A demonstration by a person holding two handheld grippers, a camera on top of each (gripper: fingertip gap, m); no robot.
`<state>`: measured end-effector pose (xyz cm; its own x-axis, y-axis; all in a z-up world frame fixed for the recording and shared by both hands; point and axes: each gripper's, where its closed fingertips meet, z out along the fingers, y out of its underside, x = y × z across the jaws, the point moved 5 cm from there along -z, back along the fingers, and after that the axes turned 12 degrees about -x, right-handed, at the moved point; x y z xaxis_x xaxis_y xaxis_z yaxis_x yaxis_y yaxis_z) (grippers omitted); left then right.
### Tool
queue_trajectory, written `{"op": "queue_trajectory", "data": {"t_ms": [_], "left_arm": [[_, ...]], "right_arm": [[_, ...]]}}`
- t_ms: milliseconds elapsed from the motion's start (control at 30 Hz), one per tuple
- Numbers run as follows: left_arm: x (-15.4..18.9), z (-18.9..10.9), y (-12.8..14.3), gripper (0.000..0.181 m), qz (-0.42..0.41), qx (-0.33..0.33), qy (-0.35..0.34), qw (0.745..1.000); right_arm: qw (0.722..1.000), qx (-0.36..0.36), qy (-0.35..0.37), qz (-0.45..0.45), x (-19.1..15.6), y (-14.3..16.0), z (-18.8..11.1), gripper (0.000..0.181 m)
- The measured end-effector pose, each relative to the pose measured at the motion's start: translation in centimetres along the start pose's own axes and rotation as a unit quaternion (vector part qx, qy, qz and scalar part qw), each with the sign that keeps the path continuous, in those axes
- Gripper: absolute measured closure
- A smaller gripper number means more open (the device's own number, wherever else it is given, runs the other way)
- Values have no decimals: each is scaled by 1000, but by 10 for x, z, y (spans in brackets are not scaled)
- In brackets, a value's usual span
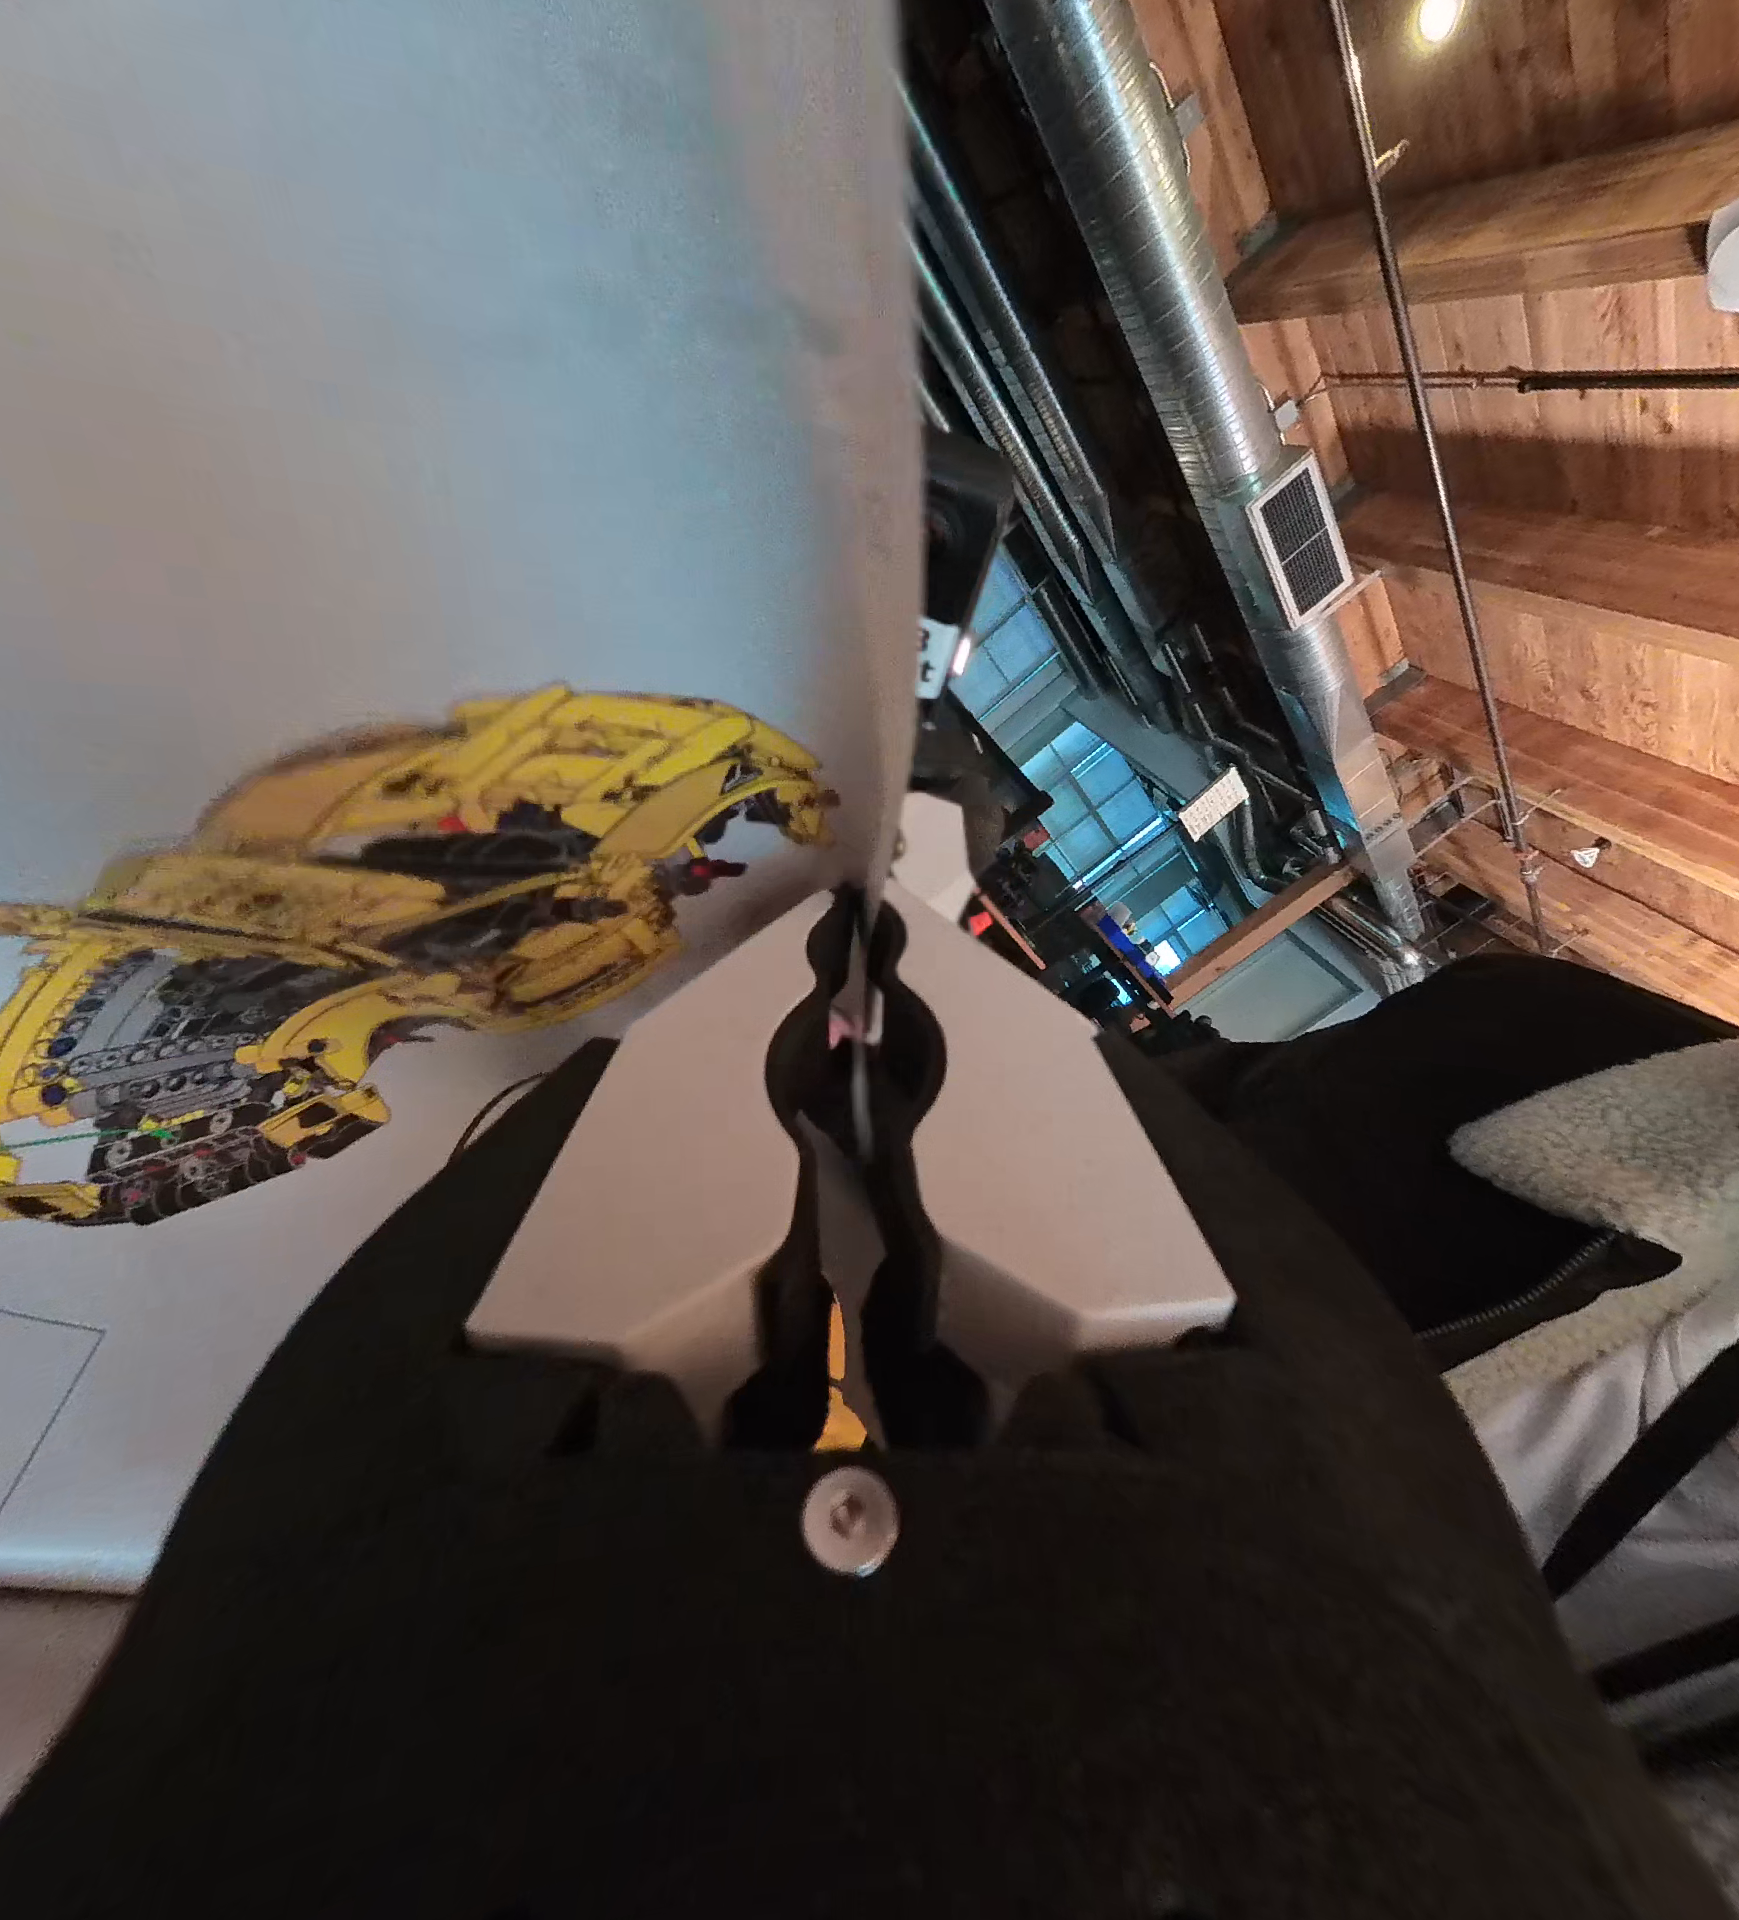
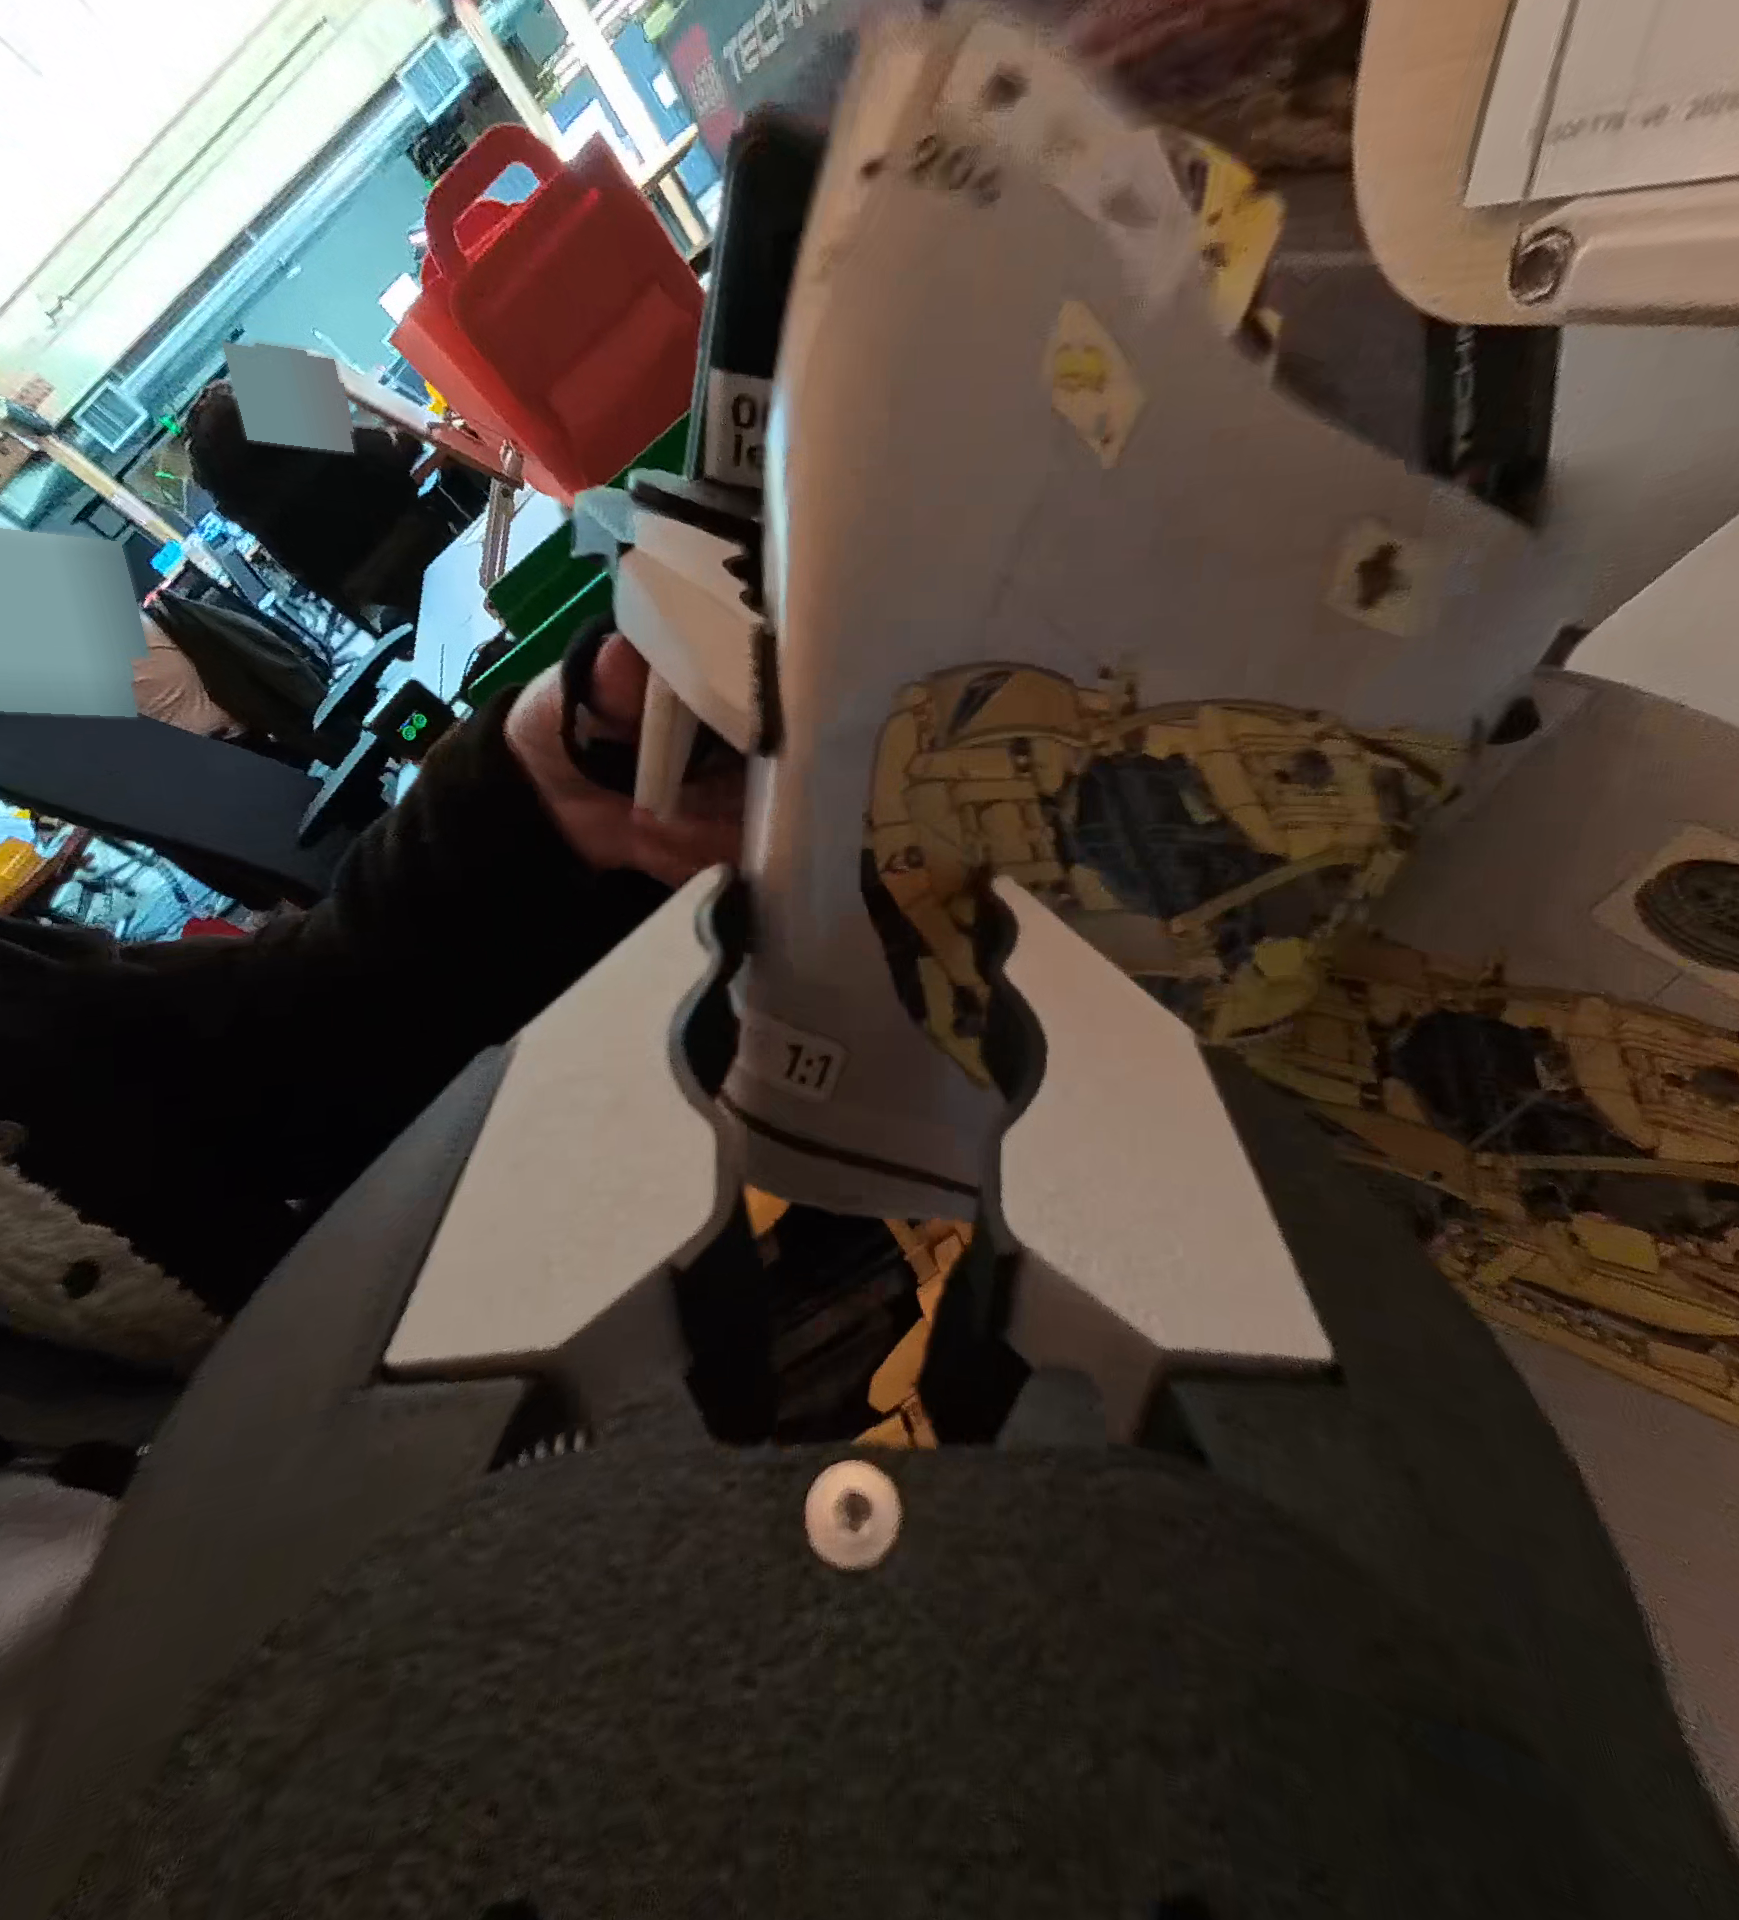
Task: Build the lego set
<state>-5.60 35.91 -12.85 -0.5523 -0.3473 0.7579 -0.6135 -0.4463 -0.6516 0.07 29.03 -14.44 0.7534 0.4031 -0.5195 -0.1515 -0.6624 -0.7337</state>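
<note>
A: Item one, left gripper (image 1: 857,1023): clamped edge-on on a page (image 1: 408,416) of the manual. You hold it raised, printed face to its left, with the yellow model picture (image 1: 325,935) showing.

B: Item two, right gripper (image 2: 860,1039): jaws parted. The same page (image 2: 1000,540) runs down between the fingers (image 2: 1093,1143), but I judge them not pressed on it. The open manual (image 2: 1467,1091) lies just beyond, flat, with more yellow drawings.

A: Step in hand, as I read it: turning the page. You should keep the left grip near the edge and swing the sheet over slowly. Thin paper creases or tears if you tug against the spine.

B: Let your right gripper either pinch low or get clear. Half-closed on the sheet it could crumple it.

A: Lego parts: none seen loose. Only the printed pictures.

B: Surface (image 2: 1696,582): pale, carrying the manual. A red bag (image 2: 553,312) stands farther off, beside your left hand (image 2: 595,769).

A: Room: workshop, a steel duct (image 1: 1187,343) under a timber ceiling (image 1: 1571,520). People sit at desks well beyond, blurred.
</note>
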Motion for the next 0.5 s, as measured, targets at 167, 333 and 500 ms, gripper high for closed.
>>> {"op": "queue_trajectory", "data": {"t_ms": [167, 333, 500], "left_arm": [[0, 1, 0, 177, 6, -5, -13, 1000], [-1, -1, 0, 177, 3, -2, -9, 1000], [-6, -12, 4, 181, -4, -28, -41, 999]], "right_arm": [[999, 32, -1, 25, 10, -2, -12, 153], [995, 77, -35, 52, 14, -6, -24, 152], [990, 112, -26, 76, 26, -6, -45, 155]]}}
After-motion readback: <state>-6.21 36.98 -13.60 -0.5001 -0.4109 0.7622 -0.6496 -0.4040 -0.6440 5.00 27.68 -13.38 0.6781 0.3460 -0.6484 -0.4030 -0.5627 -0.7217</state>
